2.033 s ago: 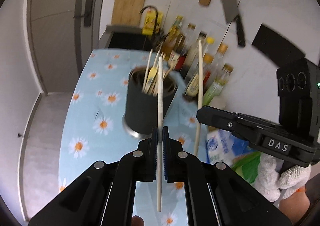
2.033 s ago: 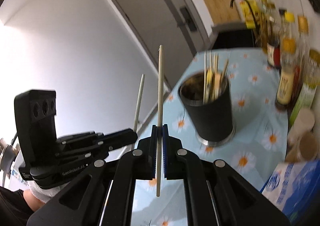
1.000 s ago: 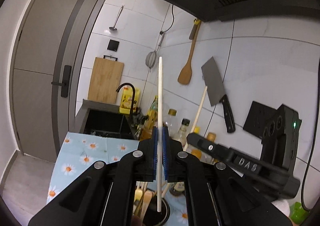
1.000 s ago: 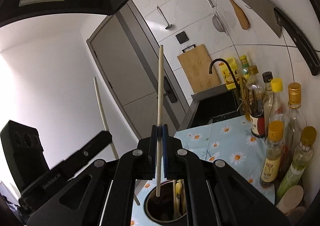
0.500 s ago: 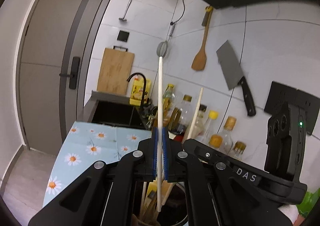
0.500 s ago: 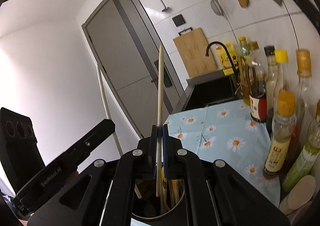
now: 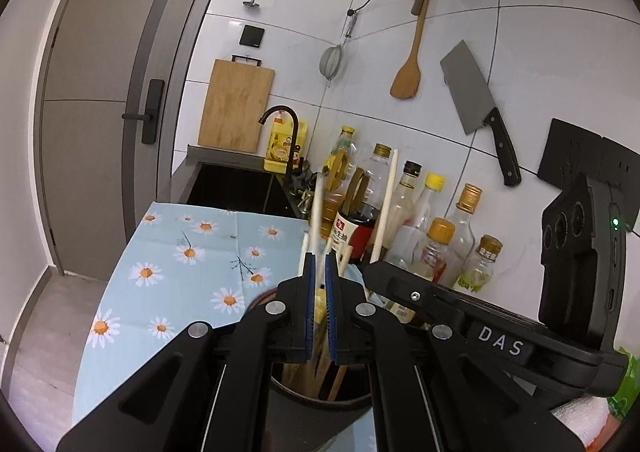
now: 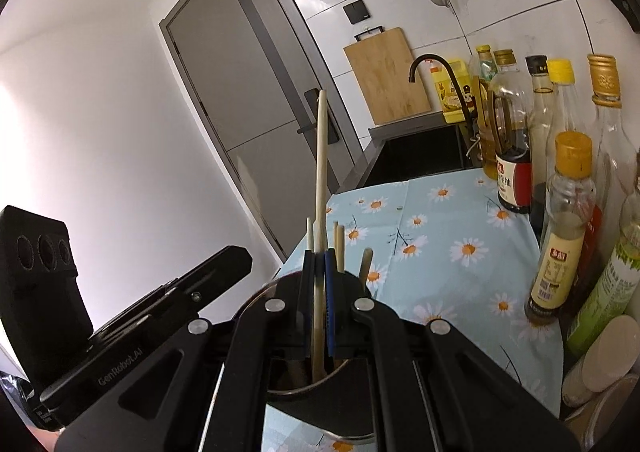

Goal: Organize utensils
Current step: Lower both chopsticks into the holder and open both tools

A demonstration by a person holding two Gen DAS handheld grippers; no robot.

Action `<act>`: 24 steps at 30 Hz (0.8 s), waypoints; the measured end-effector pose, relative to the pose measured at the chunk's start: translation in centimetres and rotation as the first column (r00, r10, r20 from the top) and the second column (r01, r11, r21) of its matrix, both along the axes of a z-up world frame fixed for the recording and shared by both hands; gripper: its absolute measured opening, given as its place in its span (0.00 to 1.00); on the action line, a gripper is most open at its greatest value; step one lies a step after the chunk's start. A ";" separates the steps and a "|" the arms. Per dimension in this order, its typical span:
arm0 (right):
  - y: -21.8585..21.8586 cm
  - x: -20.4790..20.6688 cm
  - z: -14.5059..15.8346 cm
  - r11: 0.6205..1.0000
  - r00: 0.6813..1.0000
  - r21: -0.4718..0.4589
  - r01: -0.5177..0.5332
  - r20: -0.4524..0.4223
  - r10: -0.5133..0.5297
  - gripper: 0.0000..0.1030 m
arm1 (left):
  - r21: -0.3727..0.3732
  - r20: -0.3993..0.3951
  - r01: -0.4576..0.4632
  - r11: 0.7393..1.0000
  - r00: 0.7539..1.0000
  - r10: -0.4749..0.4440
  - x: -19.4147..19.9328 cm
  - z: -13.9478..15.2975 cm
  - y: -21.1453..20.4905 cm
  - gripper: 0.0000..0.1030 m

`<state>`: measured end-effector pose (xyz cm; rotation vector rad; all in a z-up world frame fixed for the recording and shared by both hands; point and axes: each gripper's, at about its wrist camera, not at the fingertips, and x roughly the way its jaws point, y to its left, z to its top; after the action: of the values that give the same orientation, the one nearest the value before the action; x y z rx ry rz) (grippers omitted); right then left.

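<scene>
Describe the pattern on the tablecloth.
Light blue tablecloth with white, orange-centred daisies; shows best in the right wrist view.

My left gripper (image 7: 319, 284) points forward and slightly down, its black arms running up from six o'clock and its blue-padded jaws pinched nearly together on a pale wooden chopstick (image 7: 316, 211) that rises toward twelve o'clock. My right gripper (image 8: 319, 280) sits in the same pose, jaws clamped on a second pale wooden chopstick (image 8: 320, 171), which leans a little within the grip. In the left wrist view the right gripper lies at four o'clock; in the right wrist view the left lies at eight o'clock.
</scene>
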<state>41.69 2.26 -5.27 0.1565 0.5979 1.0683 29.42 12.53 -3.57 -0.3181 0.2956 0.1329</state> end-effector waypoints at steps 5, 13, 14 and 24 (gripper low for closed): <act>-0.2 -0.2 -0.1 1.000 1.000 -0.011 0.002 -0.005 -0.002 0.07 | 0.002 -0.006 -0.004 1.000 1.000 0.004 -0.4 -0.1 -0.5 0.04; -0.9 -1.3 0.5 1.000 1.000 -0.009 -0.010 -0.016 0.010 0.13 | -0.012 -0.020 -0.014 1.000 1.000 0.013 -1.7 0.0 -0.9 0.05; -1.0 -1.3 0.6 1.000 1.000 -0.006 -0.012 -0.021 0.012 0.15 | -0.009 -0.019 -0.018 1.000 1.000 0.018 -2.0 0.1 -0.9 0.05; -3.2 -3.8 2.9 1.000 1.000 0.016 0.001 0.012 -0.001 0.24 | 0.002 -0.032 -0.047 0.999 0.998 0.047 -4.6 1.5 -1.7 0.29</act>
<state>37.89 -0.92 -2.35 0.1640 0.5786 1.0724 24.85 10.87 -2.04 -0.3225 0.3202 0.1841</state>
